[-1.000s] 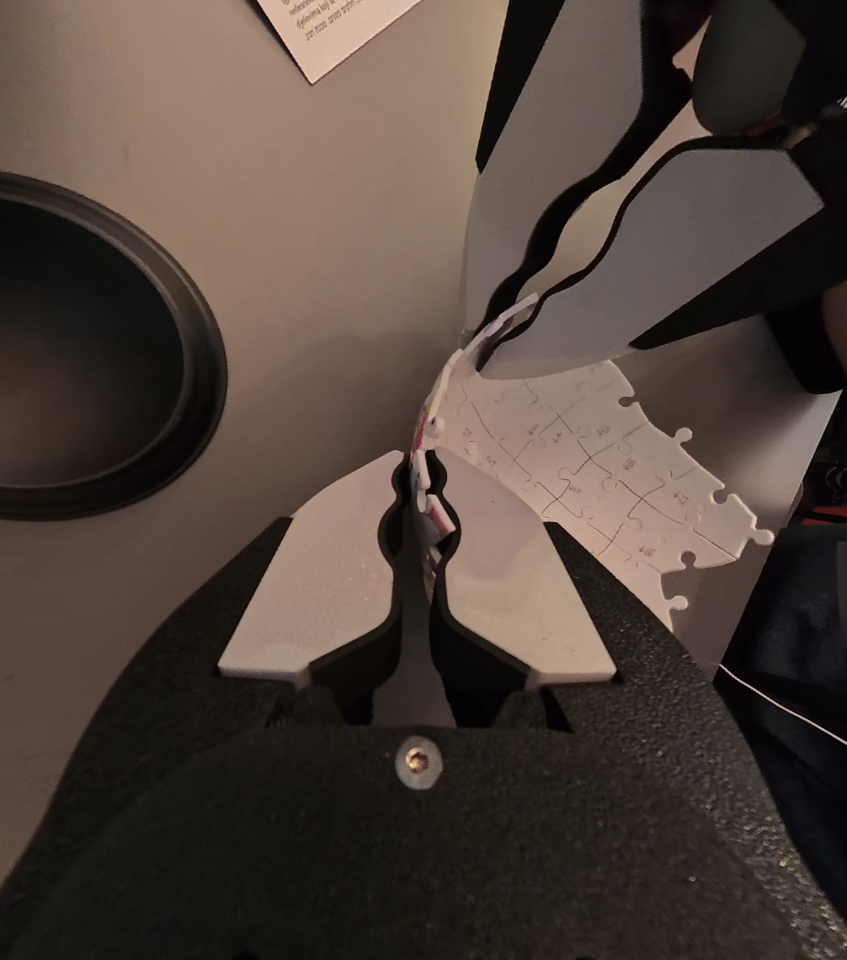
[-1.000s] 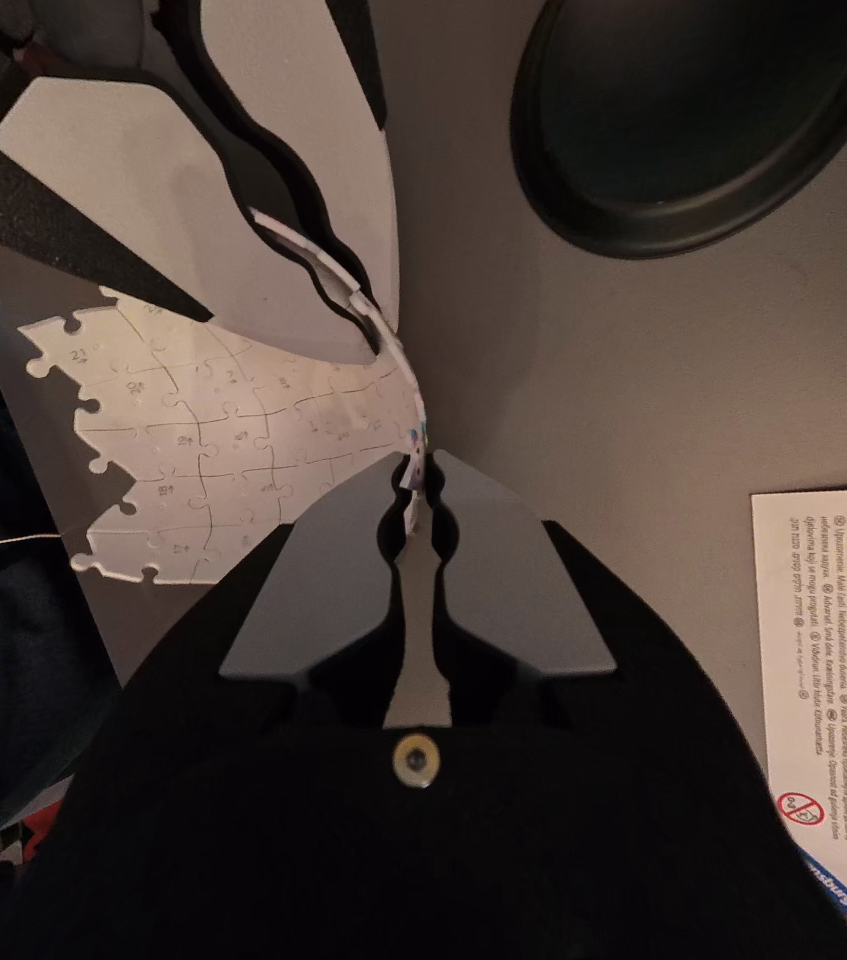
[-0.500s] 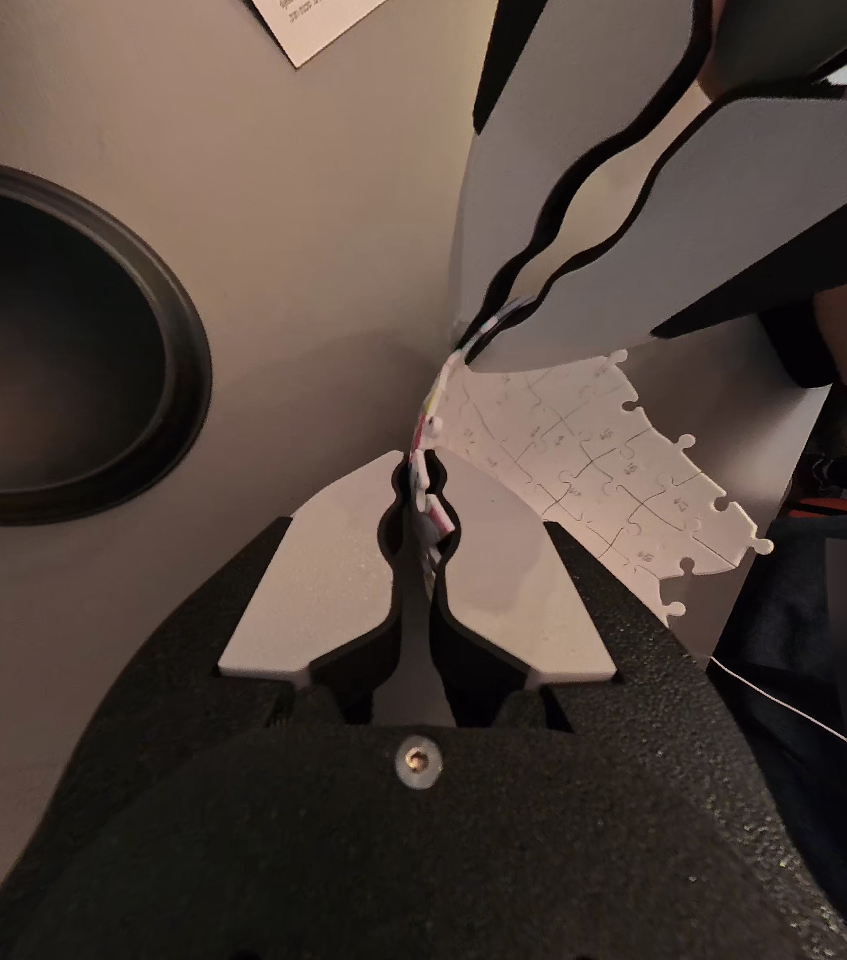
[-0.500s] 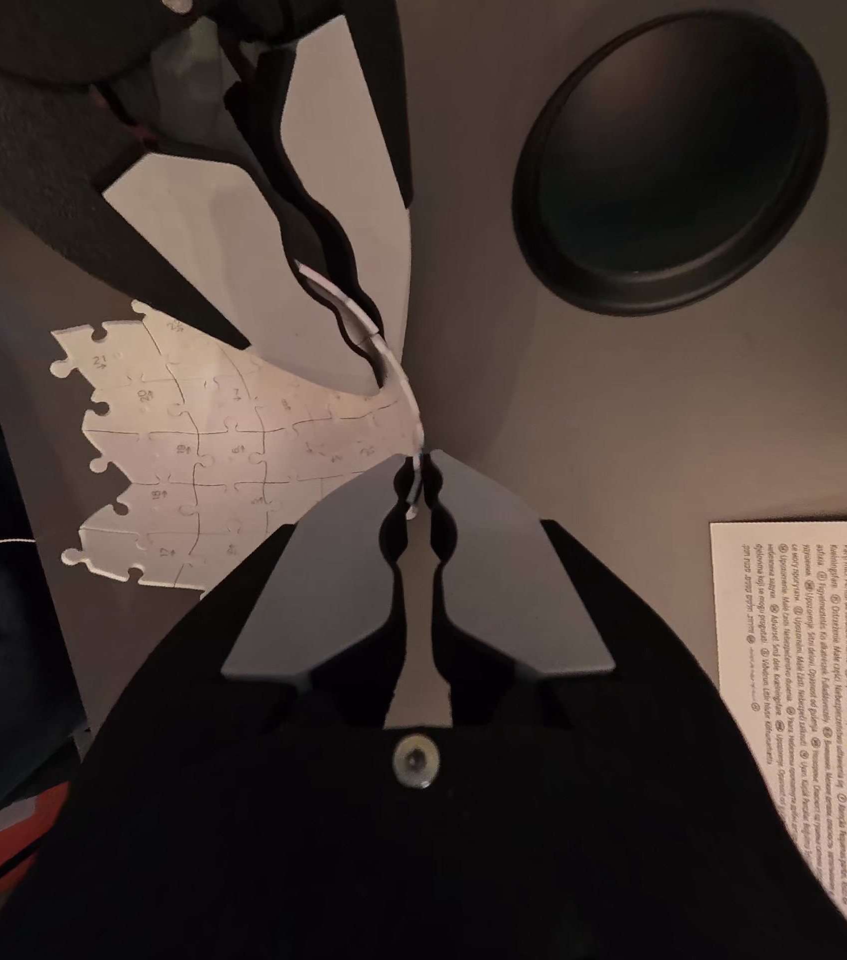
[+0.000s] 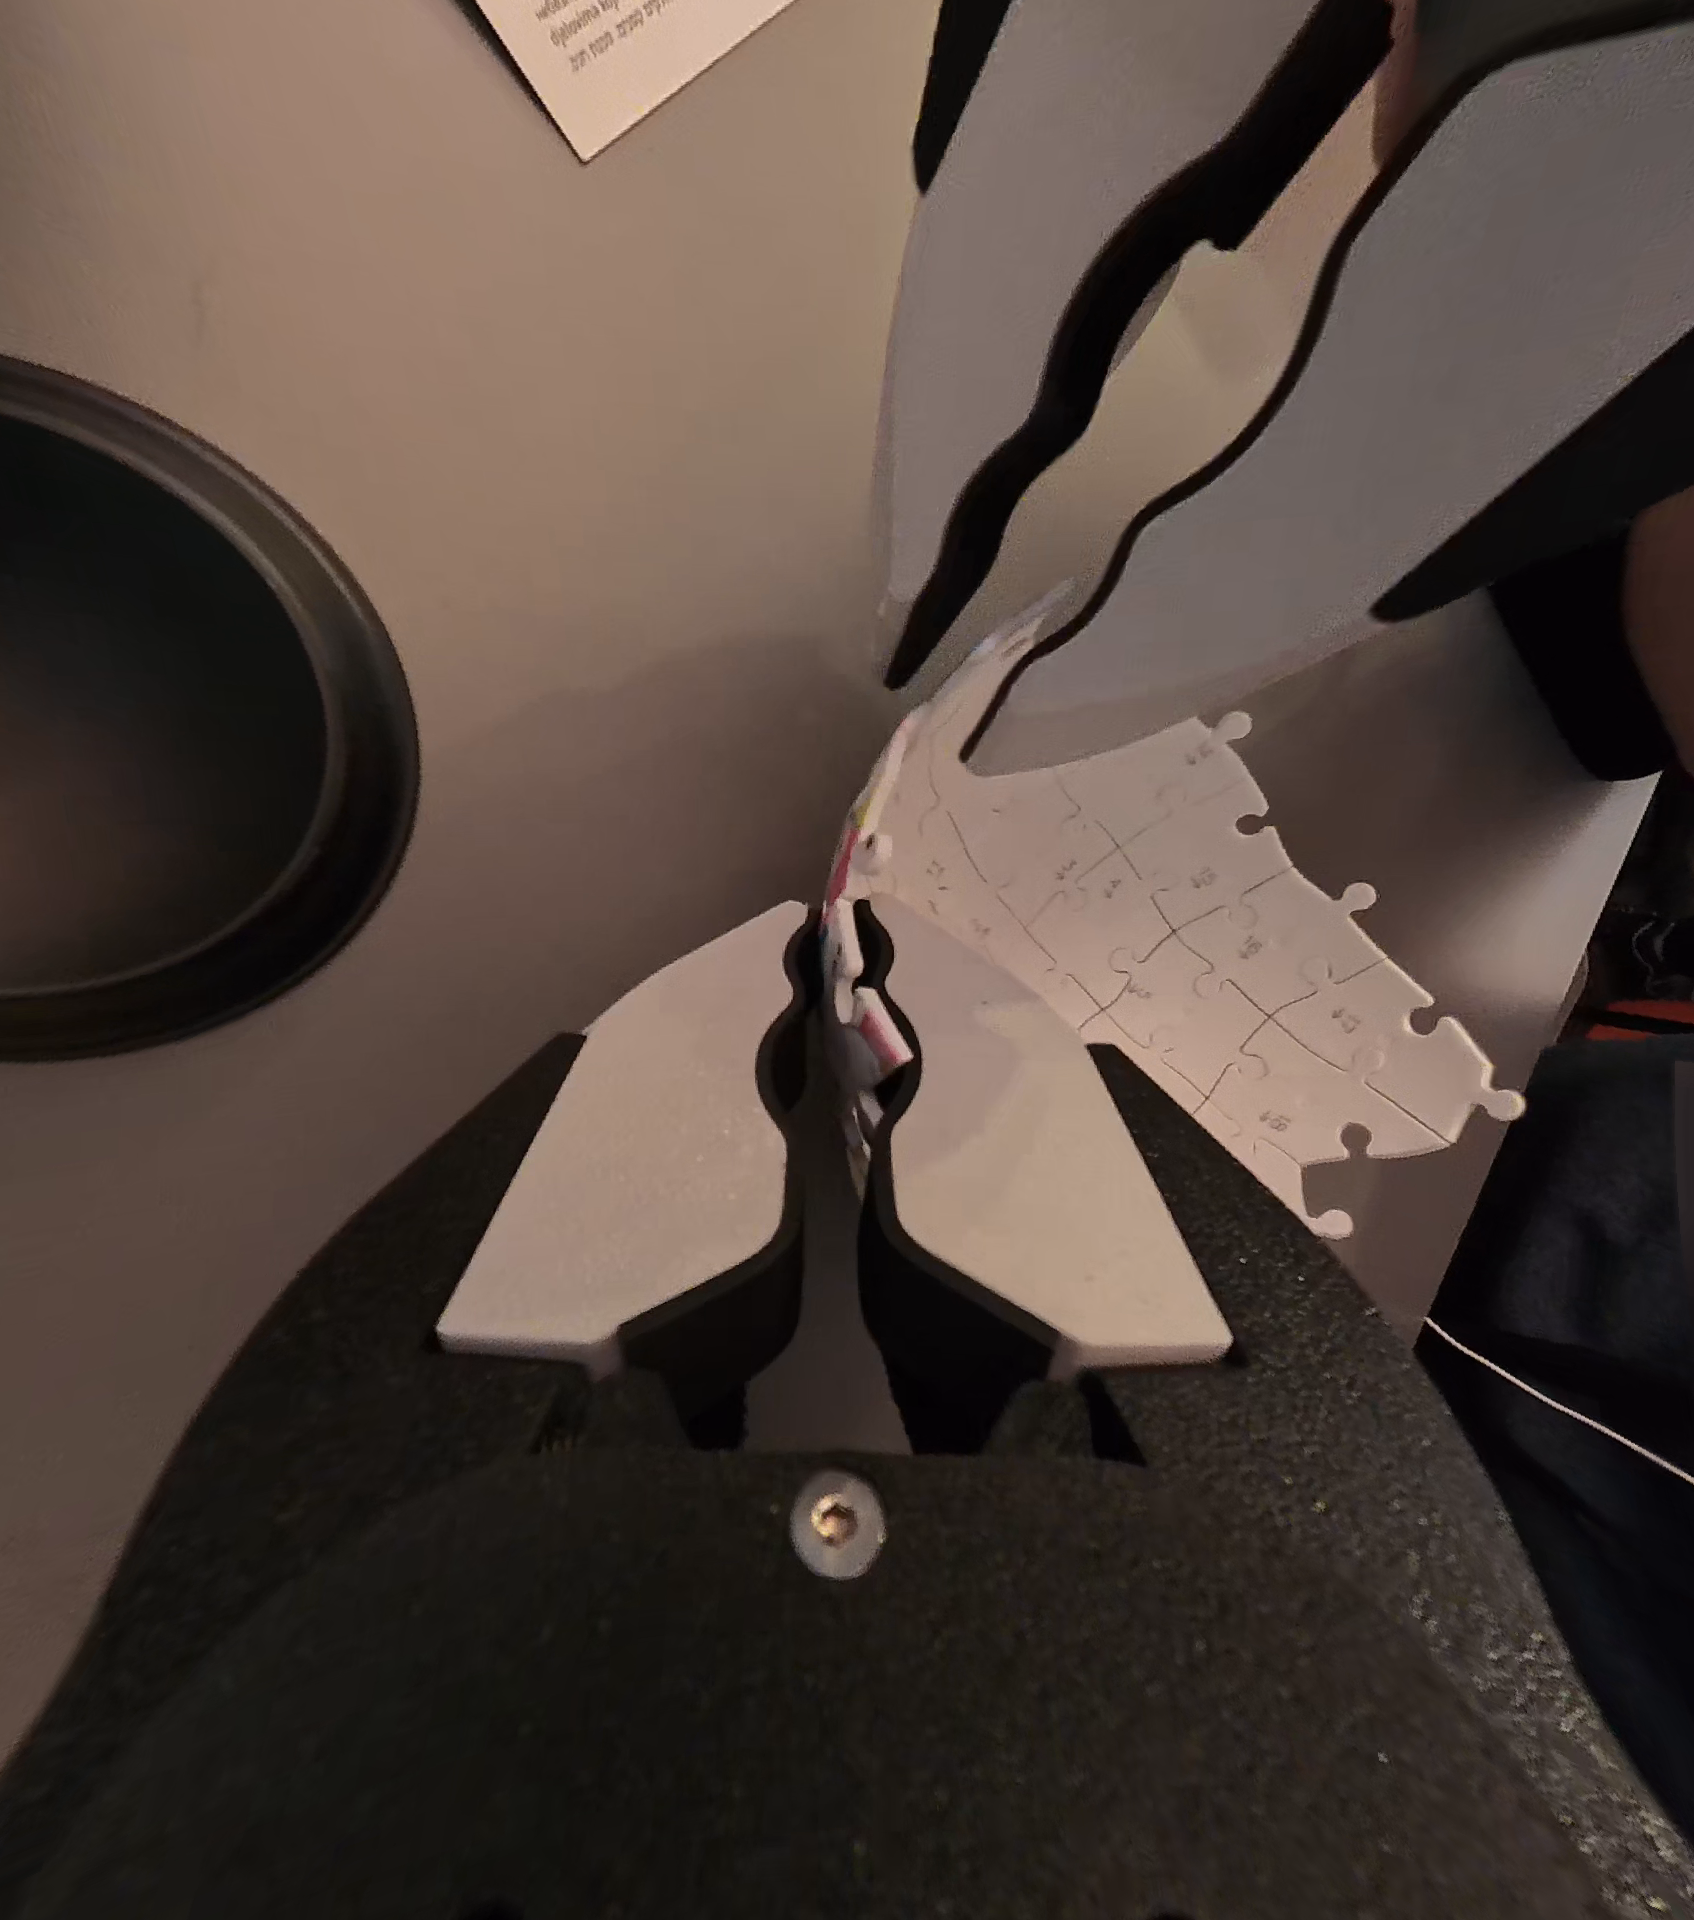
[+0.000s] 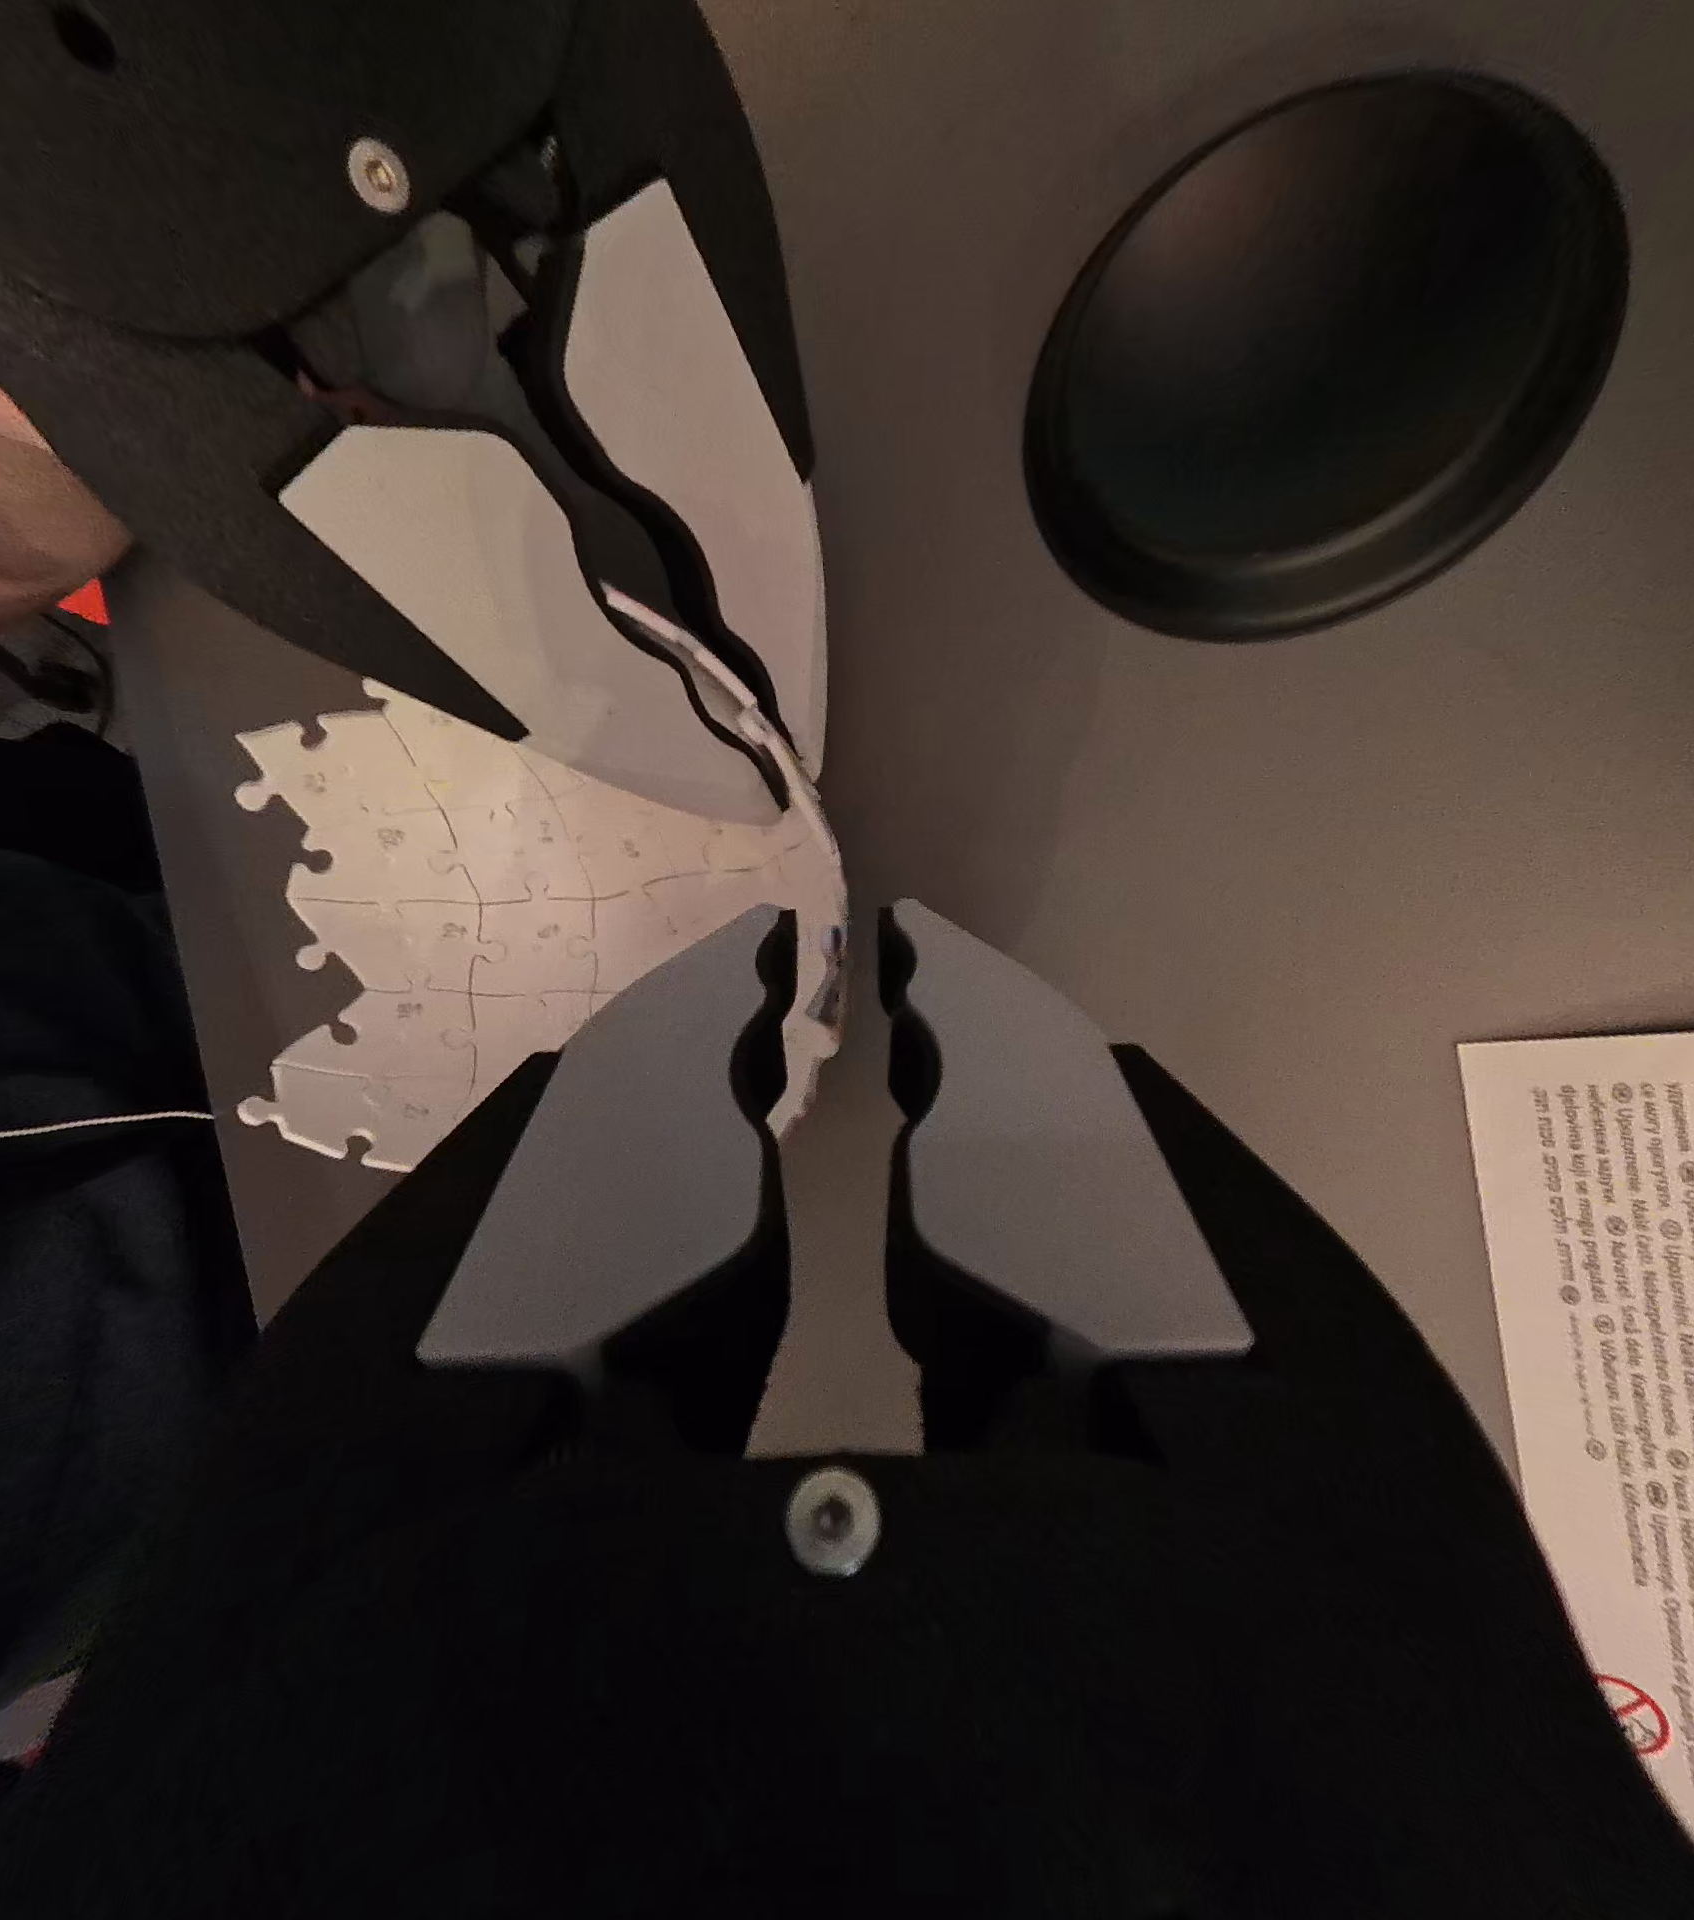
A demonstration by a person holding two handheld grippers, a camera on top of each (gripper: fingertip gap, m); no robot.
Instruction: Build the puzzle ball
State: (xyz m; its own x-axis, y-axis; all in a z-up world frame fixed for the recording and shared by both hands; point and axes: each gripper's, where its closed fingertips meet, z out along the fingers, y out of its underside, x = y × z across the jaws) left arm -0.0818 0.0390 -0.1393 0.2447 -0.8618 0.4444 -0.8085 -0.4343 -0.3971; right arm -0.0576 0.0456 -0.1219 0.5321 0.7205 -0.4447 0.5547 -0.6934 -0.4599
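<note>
Clamped narrow, my left gripper (image 5: 838,925) is pinching the edge of the curved puzzle shell (image 5: 1227,935), which is fanning out just past and to the right of my left fingertips, its white numbered underside facing me. My right gripper (image 6: 832,920) is standing a little parted around the same edge; the shell's rim is lying against one finger and clear of the other, so I judge that it is gripping nothing. Both are meeting nose to nose, angled toward each other above the grey table (image 5: 562,468), with the shell hanging between them off the surface. Judging progress: a patch of several rows is already interlocked and bowing, yet it is only a fraction of a sphere, so most of the ball is remaining to be built. No loose pieces are showing in either view. A black round dish (image 6: 1331,353) is sitting well beyond my right fingertips, and a printed leaflet (image 6: 1653,1351) is lying off to their right.
</note>
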